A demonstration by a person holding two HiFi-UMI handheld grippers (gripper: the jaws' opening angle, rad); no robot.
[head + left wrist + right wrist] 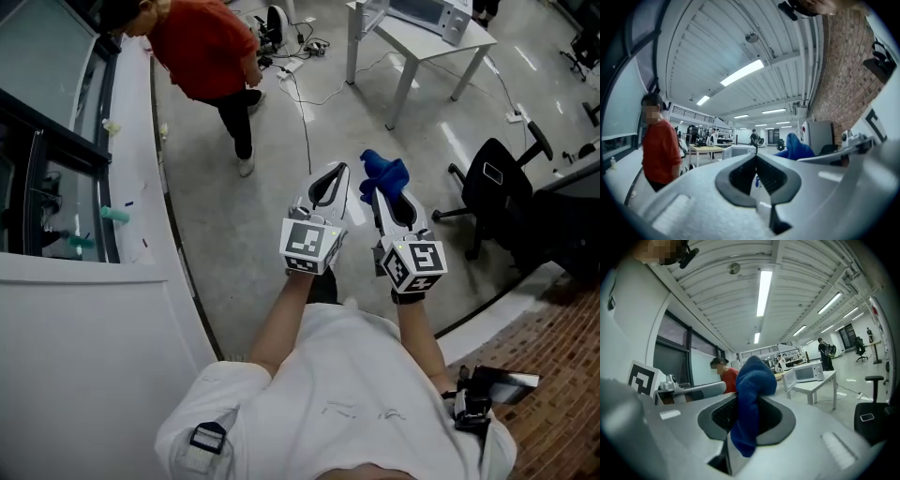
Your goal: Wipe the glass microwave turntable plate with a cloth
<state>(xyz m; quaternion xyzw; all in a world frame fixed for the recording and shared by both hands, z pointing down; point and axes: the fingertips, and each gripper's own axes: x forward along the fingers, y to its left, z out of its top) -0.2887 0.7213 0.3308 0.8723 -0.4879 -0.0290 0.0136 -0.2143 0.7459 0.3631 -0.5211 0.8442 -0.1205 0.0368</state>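
Note:
My right gripper (382,194) is shut on a bunched blue cloth (384,172), which sticks up past the jaw tips. In the right gripper view the cloth (752,394) fills the gap between the dark pads (717,416) of that gripper (746,414). My left gripper (329,182) is held beside it at the same height, shut with nothing in it; its jaws (756,161) meet in the left gripper view, where the cloth (797,148) shows to the right. A white microwave (806,373) with its door open stands on a distant table. No glass plate is in view.
A person in a red top (208,47) stands ahead on the left. The white table (441,45) is ahead on the right, with cables (305,89) on the floor before it. A black office chair (497,192) is at the right, and a white window ledge (94,300) at the left.

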